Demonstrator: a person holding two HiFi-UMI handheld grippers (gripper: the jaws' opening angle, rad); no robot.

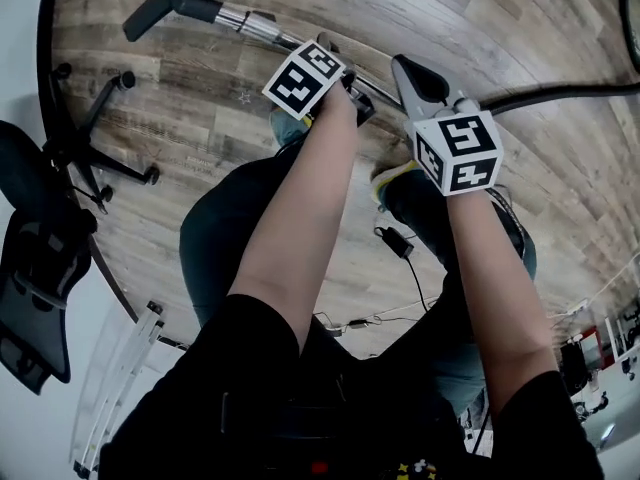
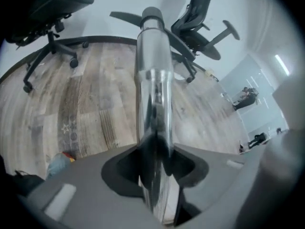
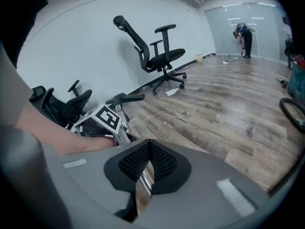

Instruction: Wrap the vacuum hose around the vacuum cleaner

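Chrome tube (image 2: 152, 80) of the vacuum runs straight through both tools. The left gripper (image 2: 155, 152) is clamped round it, jaws pressed to either side of the metal. The right gripper (image 3: 144, 178) is closed on the same tube nearer the hose end, so the two sit near each other along one rigid length. Holding it in two places likely keeps the long tube from swinging while it is steered, with its black handle (image 1: 165, 6) sticking out ahead and to the left above the wood floor (image 1: 220, 118). The hose (image 1: 560, 92) leaves from beside the right gripper and trails off to the right edge of the head view, wound round nothing. The vacuum cleaner's body is not clearly shown, so the wrapping seems barely begun. Room is good ahead and to the right, where bare boards stretch away. The left is tighter: an office chair (image 1: 40, 248) stands by the wall, and the handle could catch it on a wide sweep. Below, the person's legs and a charger cable (image 1: 398, 241) lie under the tube.
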